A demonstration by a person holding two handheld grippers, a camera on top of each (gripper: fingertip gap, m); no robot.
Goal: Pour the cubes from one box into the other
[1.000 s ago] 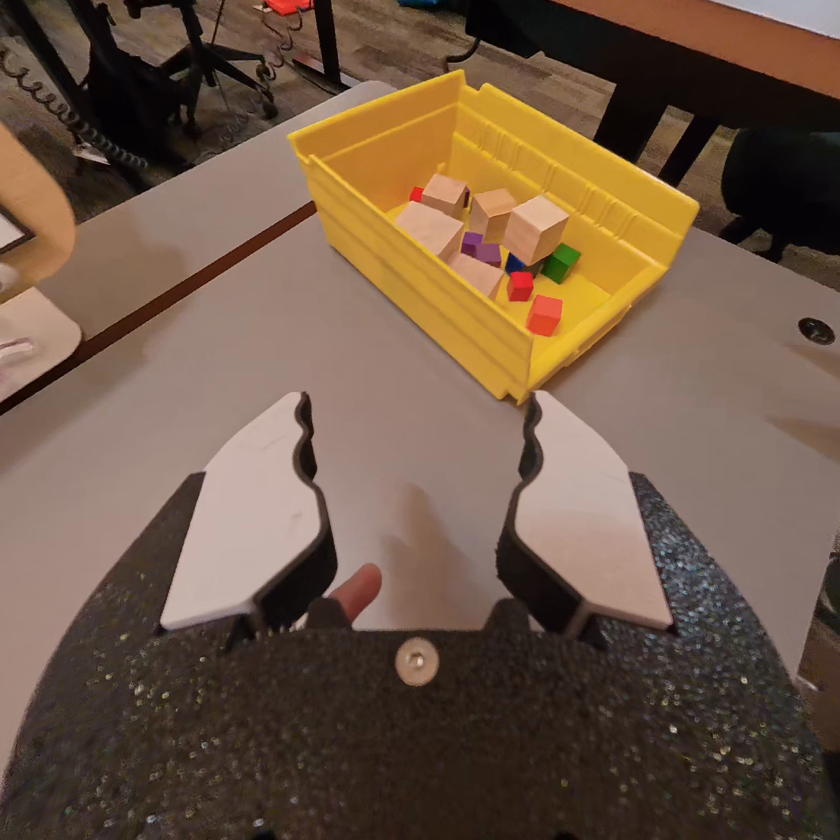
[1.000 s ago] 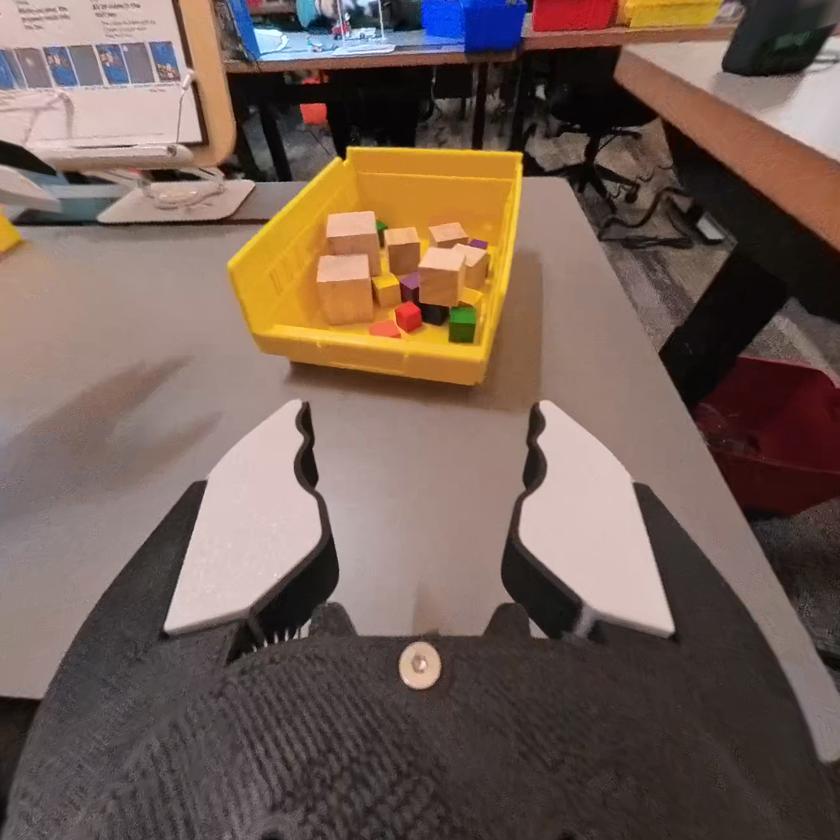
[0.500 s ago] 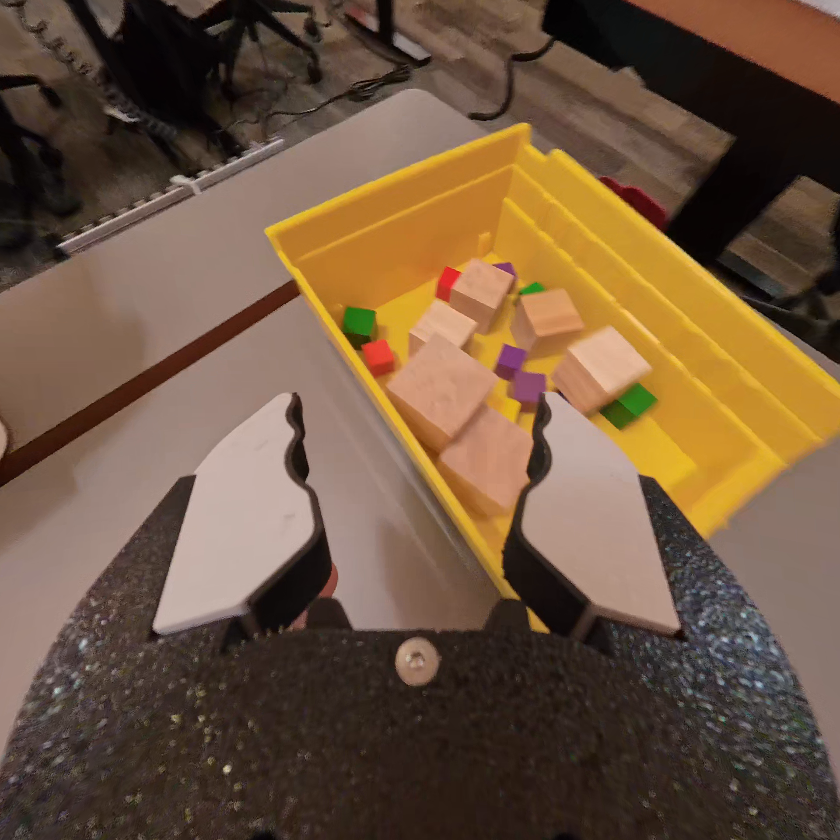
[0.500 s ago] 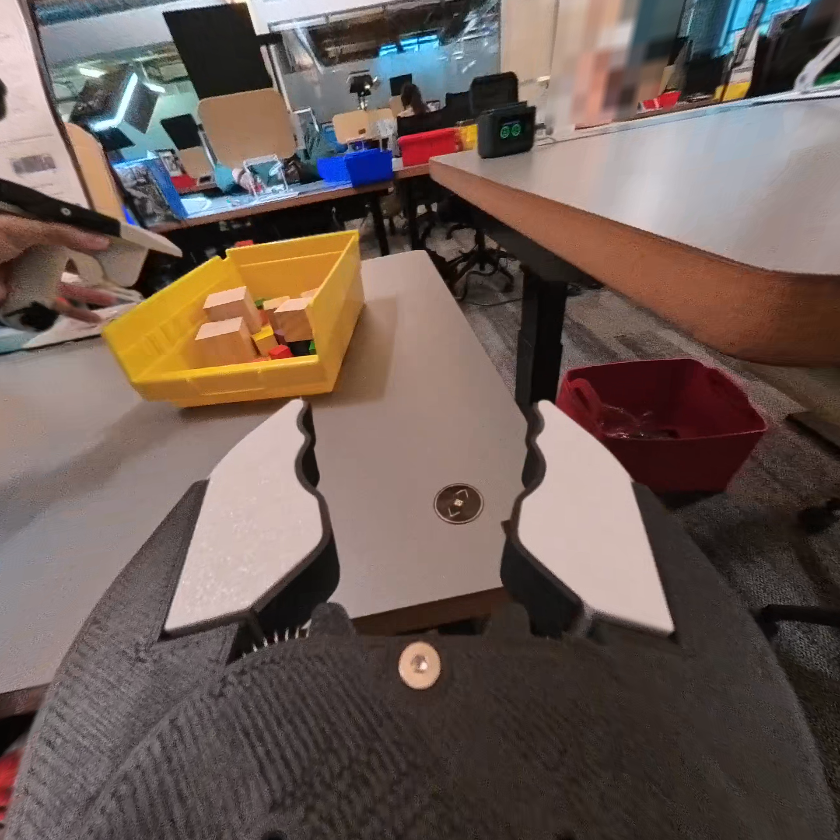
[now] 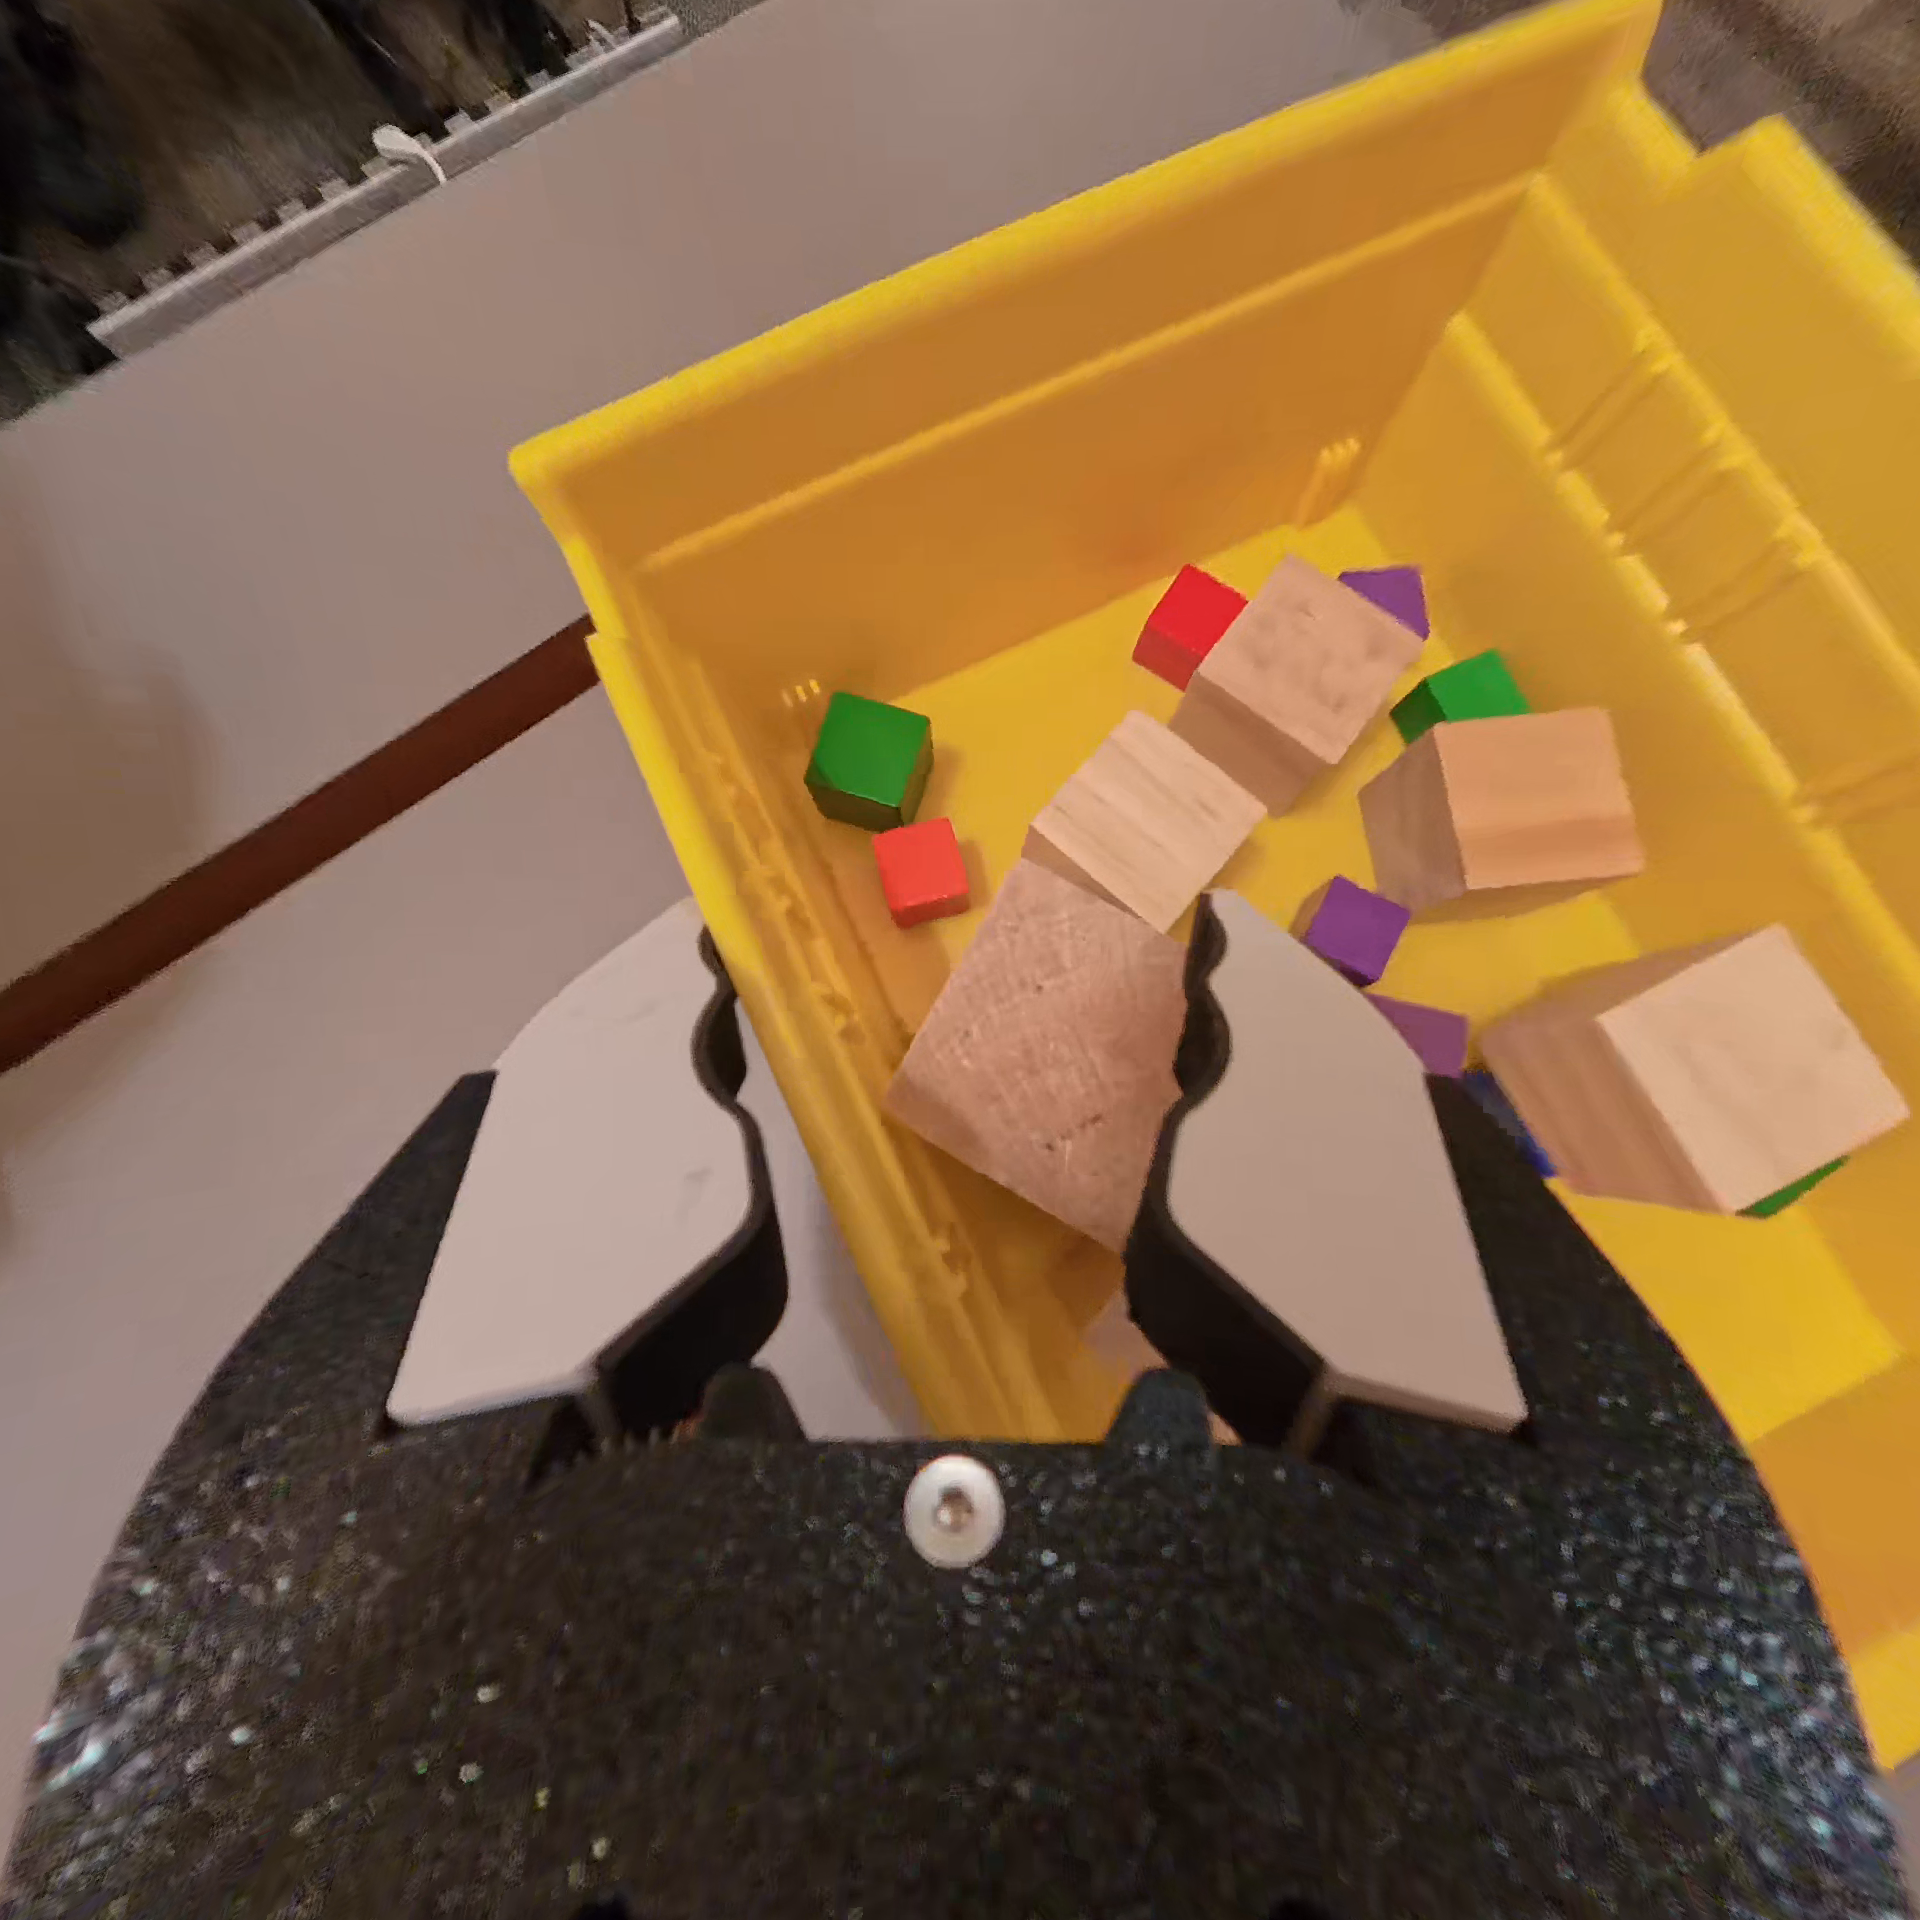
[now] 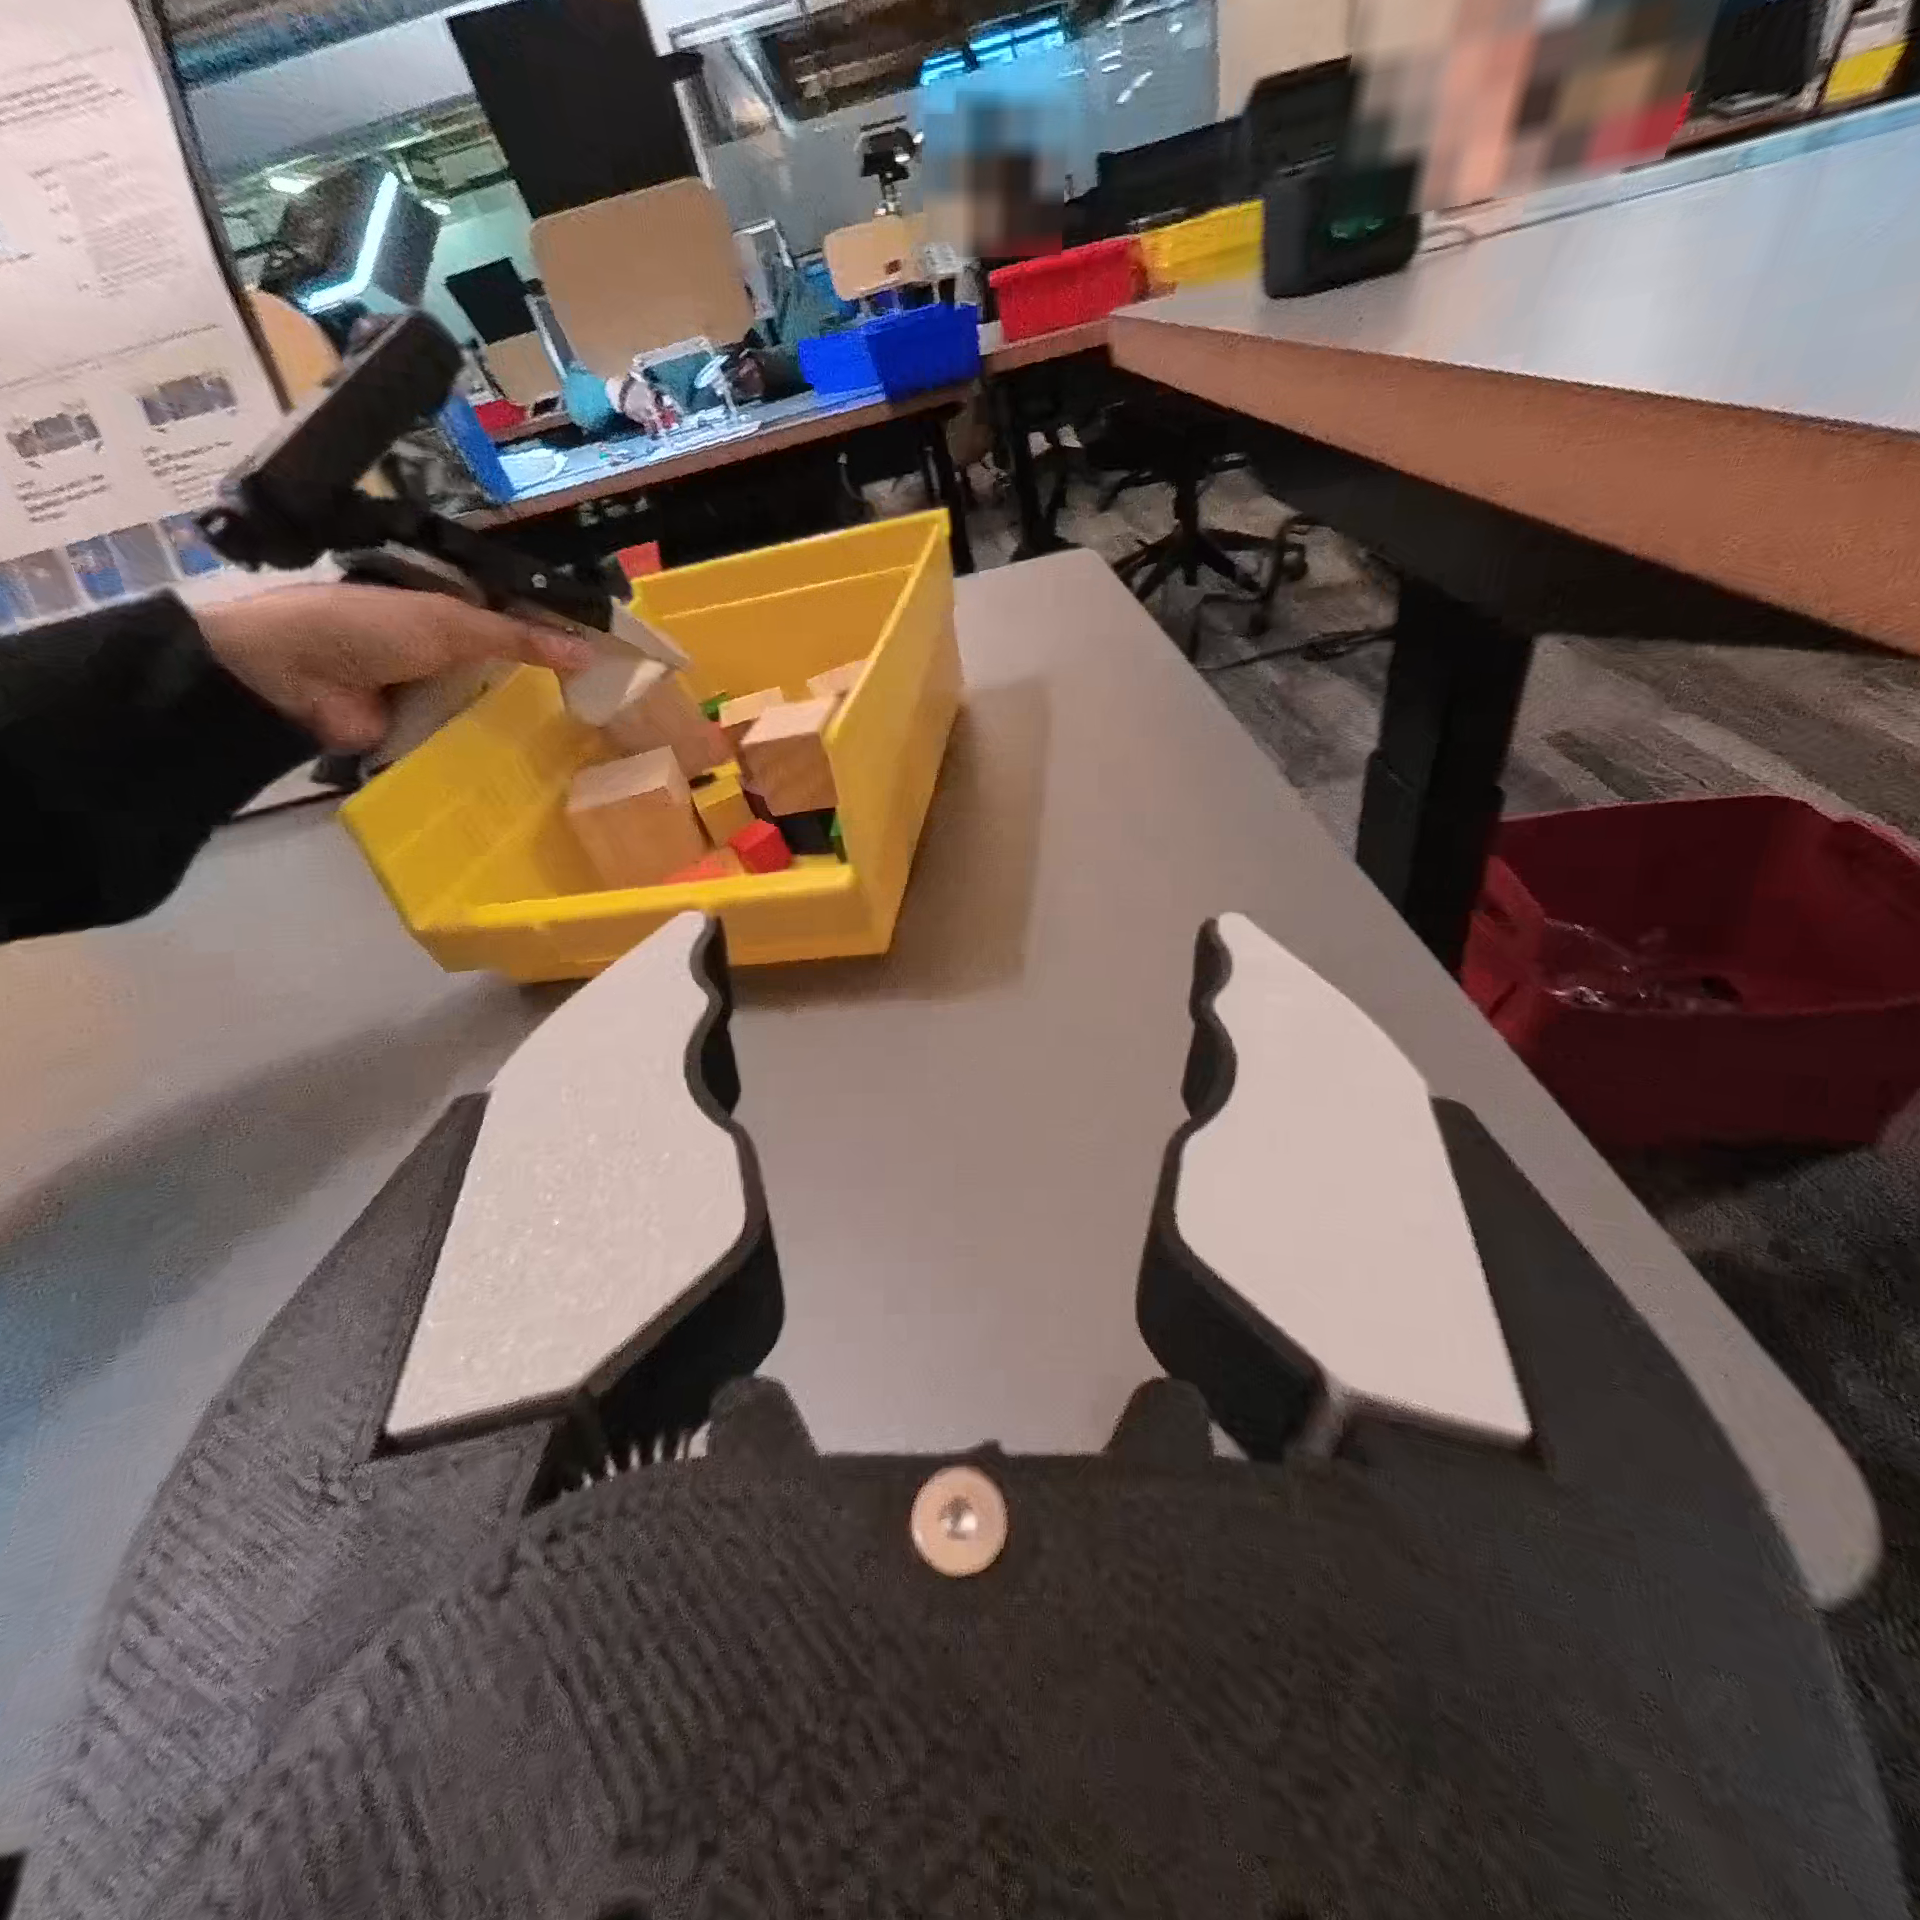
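The left gripper (image 5: 956, 997) is reaching over the near side wall of the yellow bin (image 5: 997, 436), its jaws spread wide and straddling that wall: one finger is hanging outside over the grey table (image 5: 260, 540), the other is sitting inside, right against a large wooden cube (image 5: 1039, 1070). Nothing is being pinched yet. From the right wrist view, a hand (image 6: 364, 665) in a dark sleeve is holding this gripper tilted down into the bin.

Inside the bin, more plain wooden cubes (image 5: 1507, 805) are lying jumbled with little painted ones: a green cube (image 5: 868, 758) and a red cube (image 5: 920, 868) near the wall beside the gripper, and a purple cube (image 5: 1351, 925) just off the inner fingertip. The bin is standing flat on the table.

The right gripper (image 6: 956, 966) is hovering apart from the bin, released and empty, fingers wide above bare tabletop near the table's edge. Beyond that edge, a dark red tub (image 6: 1714, 956) is sitting on the floor beside a black desk leg (image 6: 1444, 727).
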